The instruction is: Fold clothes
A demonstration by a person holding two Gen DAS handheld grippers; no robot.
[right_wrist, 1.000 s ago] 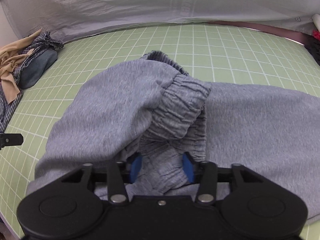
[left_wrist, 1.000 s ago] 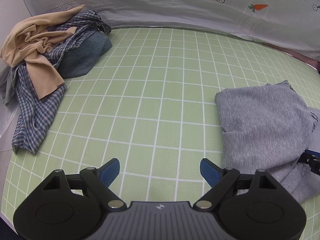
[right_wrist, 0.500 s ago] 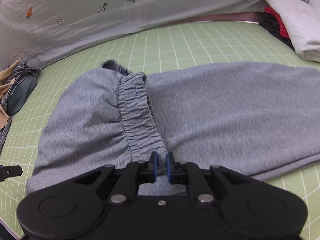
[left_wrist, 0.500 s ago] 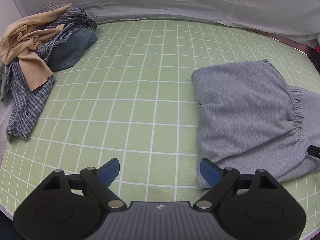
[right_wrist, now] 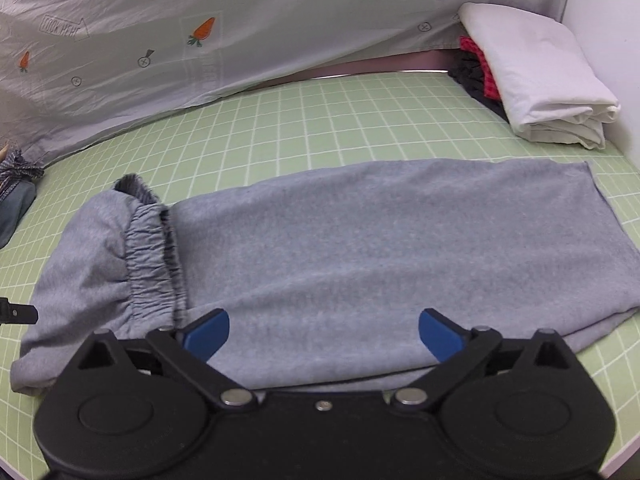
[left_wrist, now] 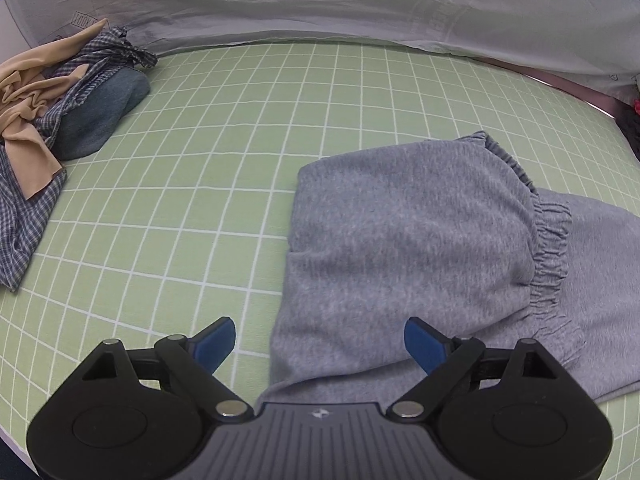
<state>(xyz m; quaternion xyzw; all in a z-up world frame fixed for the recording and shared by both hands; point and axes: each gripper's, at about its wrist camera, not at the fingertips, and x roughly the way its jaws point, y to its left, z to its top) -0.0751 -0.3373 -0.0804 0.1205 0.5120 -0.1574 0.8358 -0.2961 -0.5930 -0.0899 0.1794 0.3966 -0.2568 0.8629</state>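
Grey sweatpants (right_wrist: 360,240) lie flat on the green checked mat (right_wrist: 360,120), with the waist end folded over the legs so the elastic waistband (right_wrist: 152,256) lies across them. They also show in the left wrist view (left_wrist: 420,240). My right gripper (right_wrist: 324,332) is open and empty, just above the near edge of the pants. My left gripper (left_wrist: 320,344) is open and empty over the folded left end of the pants. A tip of the left gripper shows at the left edge of the right wrist view (right_wrist: 16,312).
A pile of unfolded clothes (left_wrist: 48,120), tan, plaid and blue, lies at the far left. A stack of folded clothes topped by a white piece (right_wrist: 536,80) sits at the far right. A carrot-print sheet (right_wrist: 200,40) hangs behind the mat.
My right gripper laid the waistband down on the pant legs, opened and let it go. My left gripper moved right, over the folded end of the pants.
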